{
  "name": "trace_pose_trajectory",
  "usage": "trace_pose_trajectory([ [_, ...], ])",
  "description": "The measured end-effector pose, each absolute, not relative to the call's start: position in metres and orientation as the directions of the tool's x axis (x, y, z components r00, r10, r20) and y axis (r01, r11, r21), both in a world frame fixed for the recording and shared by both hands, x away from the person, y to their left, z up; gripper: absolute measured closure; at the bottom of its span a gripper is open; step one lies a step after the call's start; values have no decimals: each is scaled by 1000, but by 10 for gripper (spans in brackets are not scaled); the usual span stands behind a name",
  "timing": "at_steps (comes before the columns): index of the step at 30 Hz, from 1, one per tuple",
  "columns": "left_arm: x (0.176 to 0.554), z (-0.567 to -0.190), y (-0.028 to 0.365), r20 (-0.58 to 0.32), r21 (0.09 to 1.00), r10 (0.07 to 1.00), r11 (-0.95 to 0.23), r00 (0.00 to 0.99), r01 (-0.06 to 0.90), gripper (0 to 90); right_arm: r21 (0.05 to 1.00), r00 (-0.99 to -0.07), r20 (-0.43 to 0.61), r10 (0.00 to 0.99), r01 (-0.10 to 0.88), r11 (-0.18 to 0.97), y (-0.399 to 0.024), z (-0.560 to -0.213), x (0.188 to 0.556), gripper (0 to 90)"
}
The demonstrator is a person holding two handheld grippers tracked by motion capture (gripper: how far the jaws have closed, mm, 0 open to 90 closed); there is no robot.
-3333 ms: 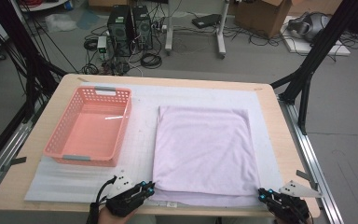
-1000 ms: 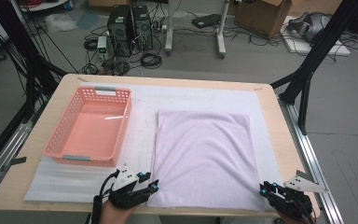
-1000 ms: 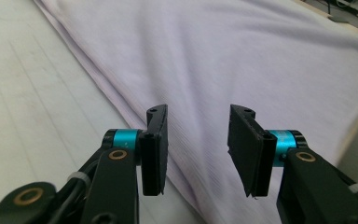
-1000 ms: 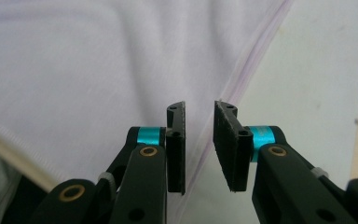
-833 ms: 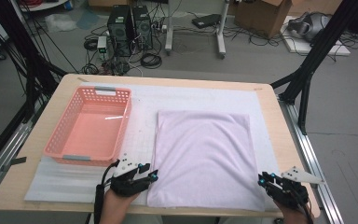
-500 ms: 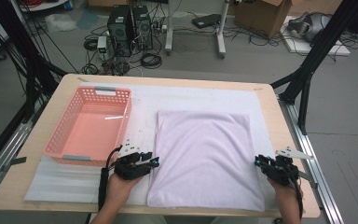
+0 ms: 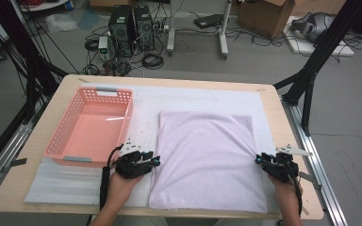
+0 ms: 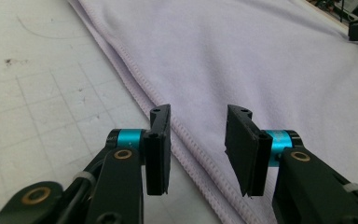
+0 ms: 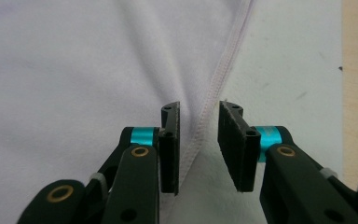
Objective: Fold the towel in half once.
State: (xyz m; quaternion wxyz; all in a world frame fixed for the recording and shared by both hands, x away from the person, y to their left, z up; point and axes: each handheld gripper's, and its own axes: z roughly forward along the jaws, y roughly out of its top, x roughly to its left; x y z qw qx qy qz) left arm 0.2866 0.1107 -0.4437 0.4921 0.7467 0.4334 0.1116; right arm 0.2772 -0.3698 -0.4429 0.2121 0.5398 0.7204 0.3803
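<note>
Left gripper (image 8: 198, 154): its jaws stand partly apart and hold nothing. The stitched left hem of the lilac cloth (image 8: 261, 70) runs between them, and no pad presses on it. They have drawn in a little over the past second.

Right gripper (image 9: 199, 147): its jaws have just been opening and now stand slightly apart. The right hem of the cloth (image 9: 74, 70) rises as a small ridge in the gap, with neither pad touching it.

What has changed: a second ago both grippers sat at the near corners of the cloth, by the table's front edge. In the high view the left gripper (image 7: 139, 162) and the right gripper (image 7: 274, 162) are now farther up, each at the midpoint of one side hem.

Cloth: in the high view it (image 7: 206, 155) lies flat as a folded rectangle on the white mat (image 7: 188, 96), stretching beyond both sets of jaws toward the far side.

Meaning for the work: the hands seem placed to pinch both side hems and fold the cloth again. Neither grip is made yet.

Beyond the left jaws: the pink basket (image 7: 59, 153) sits on the mat, just beside the left hand.
</note>
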Motion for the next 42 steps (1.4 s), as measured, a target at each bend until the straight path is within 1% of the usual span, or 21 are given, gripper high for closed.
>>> trace_pose_trajectory([
  [9,322,-441,93,-233,828,798,-137,556,543,641,790,-352,91,931,595,148,-372,-439,270,674],
  [11,330,-445,90,-221,803,804,-171,551,571,641,787,-353,98,931,599,145,-371,-439,270,672],
  [14,335,-451,83,-182,790,809,-218,559,573,665,785,-363,98,927,600,152,-369,-440,270,669],
  [15,334,-451,81,-155,794,819,-230,553,563,693,786,-367,96,925,598,156,-369,-440,270,669],
  [16,334,-451,80,-129,794,824,-247,552,555,747,783,-366,98,926,602,155,-369,-439,270,669],
  [17,334,-450,79,-108,796,827,-259,551,546,826,785,-367,96,925,600,156,-368,-439,270,666],
  [18,334,-450,79,-99,794,835,-261,541,549,857,786,-369,96,924,598,157,-368,-439,270,664],
  [20,334,-447,83,-90,797,866,-233,492,557,866,782,-367,101,925,604,155,-367,-440,270,662],
  [22,336,-446,90,-120,790,873,-204,472,579,865,784,-372,96,923,600,160,-367,-440,270,660],
  [23,336,-447,91,-122,788,873,-204,472,581,853,783,-372,99,923,602,158,-367,-440,270,658],
  [24,335,-448,91,-112,787,874,-212,472,580,796,781,-371,99,923,604,159,-367,-440,270,650],
  [25,336,-449,91,-119,783,875,-208,470,586,709,780,-370,102,924,606,156,-367,-441,271,639],
  [27,336,-448,93,-151,778,877,-179,456,602,566,778,-365,105,925,609,152,-367,-441,271,614],
  [28,335,-448,95,-174,773,871,-168,459,612,535,775,-359,108,927,614,148,-367,-442,271,610],
  [32,327,-450,96,-189,778,841,-187,507,599,509,754,-360,106,927,637,161,-369,-443,268,602],
  [35,322,-452,100,-232,782,818,-164,526,601,510,735,-366,119,923,657,166,-370,-446,266,604],
  [36,320,-453,100,-228,786,819,-165,527,595,519,737,-362,121,924,657,160,-369,-447,266,611],
  [37,319,-453,99,-225,786,817,-170,531,595,554,738,-359,115,926,655,163,-368,-447,266,632],
  [38,318,-453,99,-224,784,817,-172,531,596,612,736,-352,112,929,658,161,-367,-447,265,672],
  [40,318,-454,99,-233,778,815,-172,531,605,767,725,-354,142,924,673,147,-367,-446,266,826],
  [42,318,-454,99,-260,768,808,-159,528,621,847,721,-359,136,924,675,156,-362,-445,266,859],
])
